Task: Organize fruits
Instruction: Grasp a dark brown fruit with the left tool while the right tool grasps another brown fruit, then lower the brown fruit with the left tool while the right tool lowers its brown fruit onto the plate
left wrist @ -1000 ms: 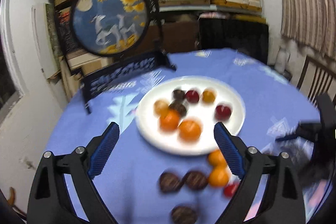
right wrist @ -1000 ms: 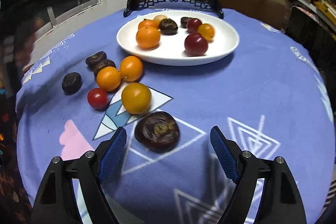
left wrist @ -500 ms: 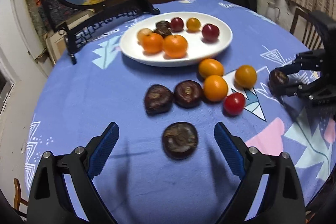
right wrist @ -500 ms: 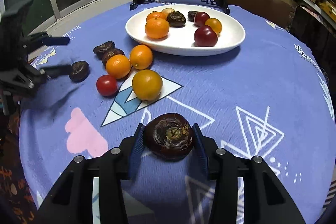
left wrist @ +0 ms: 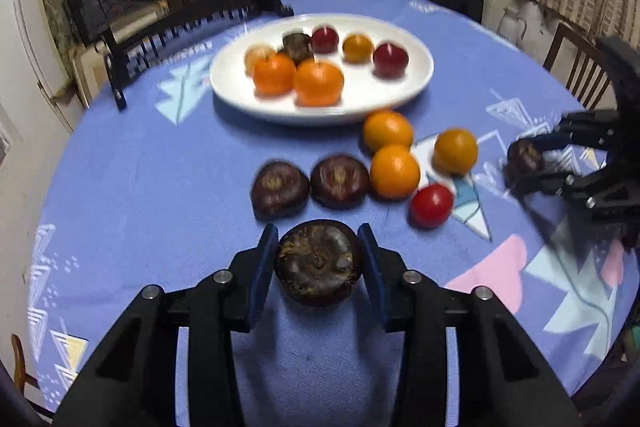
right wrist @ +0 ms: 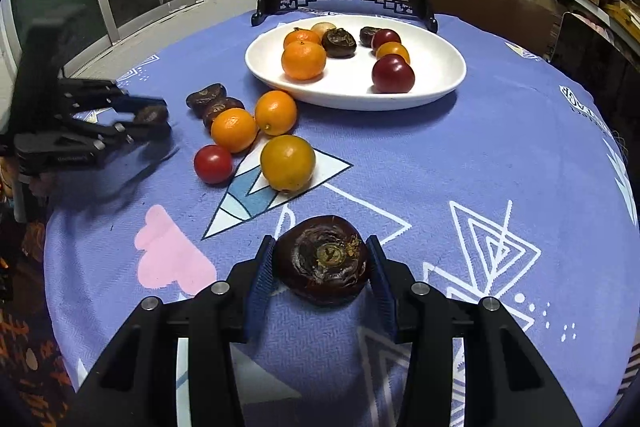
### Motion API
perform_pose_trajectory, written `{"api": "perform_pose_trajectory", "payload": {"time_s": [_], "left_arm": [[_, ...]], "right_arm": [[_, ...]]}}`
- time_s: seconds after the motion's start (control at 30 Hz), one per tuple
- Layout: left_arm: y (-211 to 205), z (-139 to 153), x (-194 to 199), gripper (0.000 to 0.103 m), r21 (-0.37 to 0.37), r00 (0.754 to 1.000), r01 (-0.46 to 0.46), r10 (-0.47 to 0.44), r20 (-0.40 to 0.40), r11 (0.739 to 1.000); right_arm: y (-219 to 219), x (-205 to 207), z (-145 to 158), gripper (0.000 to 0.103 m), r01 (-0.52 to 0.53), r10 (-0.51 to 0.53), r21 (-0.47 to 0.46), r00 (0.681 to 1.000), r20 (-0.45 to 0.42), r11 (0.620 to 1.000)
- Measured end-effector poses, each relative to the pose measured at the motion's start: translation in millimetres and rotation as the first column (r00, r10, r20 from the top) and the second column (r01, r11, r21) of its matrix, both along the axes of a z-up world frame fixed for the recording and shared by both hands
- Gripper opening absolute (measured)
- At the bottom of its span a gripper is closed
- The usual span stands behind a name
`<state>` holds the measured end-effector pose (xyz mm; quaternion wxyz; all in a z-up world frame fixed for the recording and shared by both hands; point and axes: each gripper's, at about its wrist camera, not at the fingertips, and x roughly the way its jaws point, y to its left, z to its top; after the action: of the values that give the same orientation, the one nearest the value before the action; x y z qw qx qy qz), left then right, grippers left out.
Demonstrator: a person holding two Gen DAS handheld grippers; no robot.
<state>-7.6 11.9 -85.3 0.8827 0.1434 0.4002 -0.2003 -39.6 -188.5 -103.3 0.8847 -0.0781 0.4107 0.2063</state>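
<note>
Gripping is the step in hand on both sides. The left claw (left wrist: 318, 261) is clamped on a dark brown fruit (left wrist: 318, 263), its blue pads pressed to either flank, low over the blue patterned cloth of the tabletop (left wrist: 120, 155). The right claw (right wrist: 322, 265) is clamped on a second dark fruit (right wrist: 322, 259) in the same way, near the cloth's white triangle print. Whether either fruit has cleared the cloth I cannot tell.

Ahead of both lies the white plate (right wrist: 440, 83), which holds oranges, dark fruits, a yellow one and red ones. Loose on the cloth between the claws and the plate sit two more dark fruits (left wrist: 310, 183), touching each other, then two oranges (left wrist: 390, 155) just beside them, a yellow-orange fruit (right wrist: 287, 162) and a small red fruit (right wrist: 213, 163). So by my reading the sorting is partway along, with a good number of pieces left outside the plate.

The next move, as I judge it, calls for lifting each held fruit and carrying it over the loose cluster to a bare patch of the plate, most likely the near right part in the right wrist view, then parting the pads gently. The round fruits could roll if nudged, so the two claws should arrive one at a time.
</note>
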Motion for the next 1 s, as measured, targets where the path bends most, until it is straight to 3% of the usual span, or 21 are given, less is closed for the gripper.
{"api": "perform_pose_trajectory", "payload": {"time_s": [0.33, 0.53, 0.7, 0.87, 1.0], "left_arm": [[-14.0, 26.0, 15.0, 0.040, 0.018, 0.997, -0.028, 0.026, 0.073, 0.999], [-30.5, 73.5, 40.5, 0.040, -0.034, 0.980, -0.043, 0.049, 0.194, 0.998], [-54.3, 102.3, 71.0, 0.040, -0.074, 0.960, -0.073, 0.090, 0.265, 0.995], [-73.2, 104.4, 99.9, 0.040, -0.071, 0.950, -0.111, 0.127, 0.284, 0.991], [-76.2, 94.7, 127.1, 0.040, -0.084, 0.950, -0.162, 0.178, 0.257, 0.983]], "right_arm": [[0.3, 3.3, 6.5, 0.046, -0.009, 0.009, -0.004, 1.000, 0.017, 1.000], [3.0, 19.8, 55.9, 0.046, -0.008, 0.004, 0.027, 0.989, 0.150, 1.000], [-0.8, 42.0, 103.5, 0.046, -0.007, -0.031, 0.132, 0.960, 0.280, 0.991], [-10.7, 67.5, 134.1, 0.046, 0.009, -0.093, 0.226, 0.928, 0.360, 0.974], [-14.4, 88.4, 145.4, 0.046, 0.023, -0.127, 0.269, 0.917, 0.377, 0.963]]}}
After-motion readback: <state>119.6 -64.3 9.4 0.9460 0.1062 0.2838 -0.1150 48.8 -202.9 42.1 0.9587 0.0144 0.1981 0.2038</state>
